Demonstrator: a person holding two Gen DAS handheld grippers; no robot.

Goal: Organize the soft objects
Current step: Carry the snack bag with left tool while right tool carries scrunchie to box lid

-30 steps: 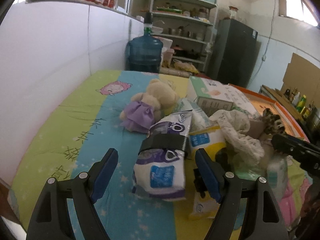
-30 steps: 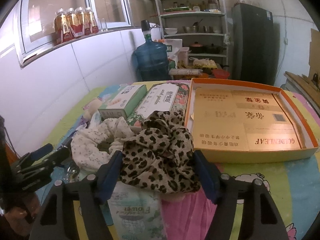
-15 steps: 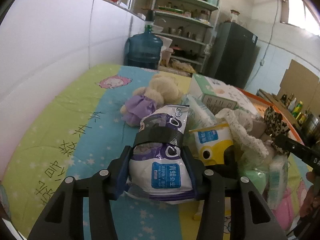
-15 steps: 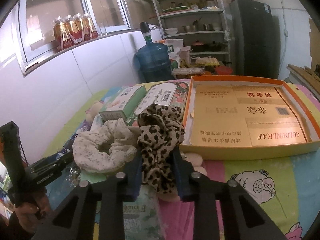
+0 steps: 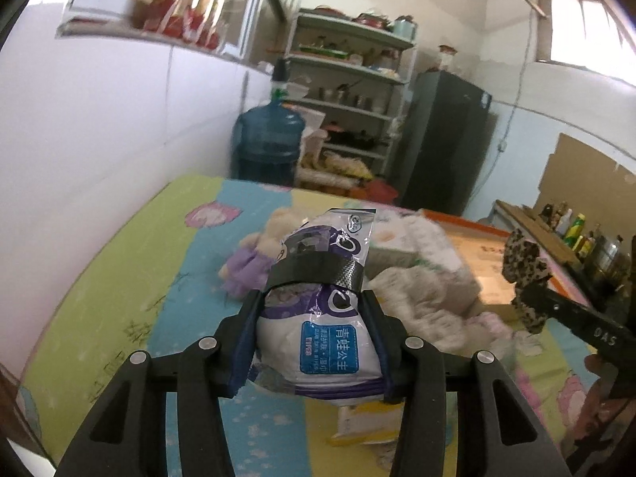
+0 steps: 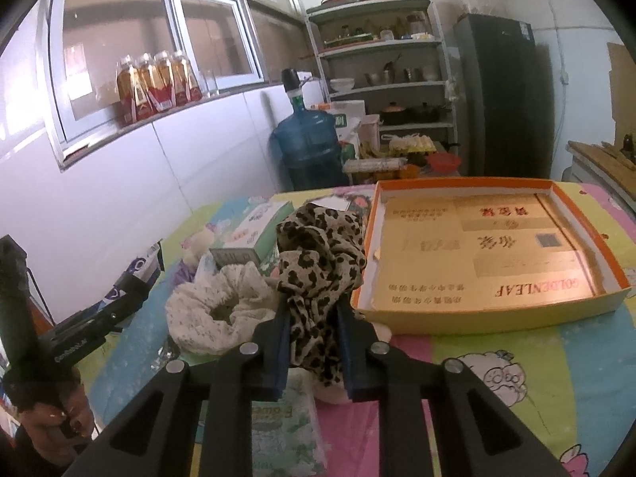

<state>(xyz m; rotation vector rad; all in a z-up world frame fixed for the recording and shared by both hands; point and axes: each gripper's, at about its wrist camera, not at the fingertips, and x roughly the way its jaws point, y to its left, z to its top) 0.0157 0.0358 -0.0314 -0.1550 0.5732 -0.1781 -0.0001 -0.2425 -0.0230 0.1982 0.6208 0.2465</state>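
A purple-and-white wet-wipes pack (image 5: 318,318) sits pinched across its lower half between the jaws of the left gripper (image 5: 314,342), raised clear of the cartoon-print bedsheet (image 5: 119,278). By the look of it the pack is light and squashy with a slick plastic skin, so the grip across its fuller lower body, below the black band, seems a safer hold than the thin crimped top edge.

To the pack's right, the right gripper (image 6: 312,342) has its jaws pressed nearly together on a leopard-print scrunchie (image 6: 320,262), whose bunched fabric stands up above the fingers. It should weigh almost nothing and crush flat; the hold low on its gathered folds looks secure, though loose cloth could slip out.

Just left of the leopard scrunchie lies a cream speckled scrunchie (image 6: 220,310), and behind that a green-and-white tissue box (image 6: 254,238). A plush bear in a purple dress (image 5: 254,262) lies beyond the wipes pack. Right of the leopard scrunchie, an open orange-rimmed cardboard tray (image 6: 612,278) printed "GOLDENLEAF" stands empty, probably the place meant for the soft things.

Past the far edge of the sheet are a blue water-cooler bottle (image 6: 308,147), a metal shelf rack (image 6: 381,47) of pots and bowls, a dark refrigerator (image 6: 501,95), and bottled drinks (image 6: 157,83) on the windowsill.
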